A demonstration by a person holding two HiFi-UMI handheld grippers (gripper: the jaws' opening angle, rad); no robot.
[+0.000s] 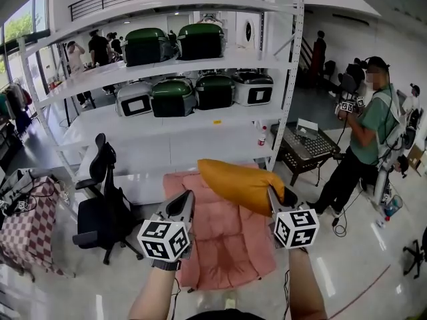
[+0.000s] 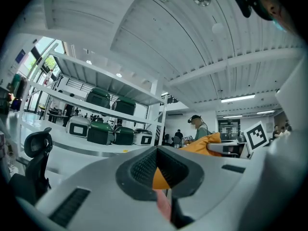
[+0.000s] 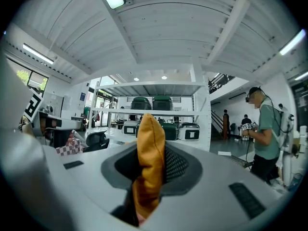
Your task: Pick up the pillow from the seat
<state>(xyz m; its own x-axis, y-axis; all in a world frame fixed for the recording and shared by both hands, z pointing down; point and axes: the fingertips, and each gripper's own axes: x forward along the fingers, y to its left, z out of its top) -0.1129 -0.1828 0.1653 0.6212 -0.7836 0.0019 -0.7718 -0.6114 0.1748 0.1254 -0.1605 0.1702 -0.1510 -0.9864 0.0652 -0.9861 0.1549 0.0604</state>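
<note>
An orange pillow hangs in the air above the pink padded seat. My right gripper is shut on the pillow's right end. In the right gripper view the orange fabric stands pinched between the dark pads of the right gripper. My left gripper points level beside the pillow's left end, with a strip of pink seat showing between them. The jaws of the left gripper look closed at the tips. A sliver of orange and pink shows in the slit, and the pillow shows to the right.
A white shelf rack with green and white cases stands behind the seat. A black office chair is to the left, near a checked cloth. A person in a green shirt stands at the right by a dark low table.
</note>
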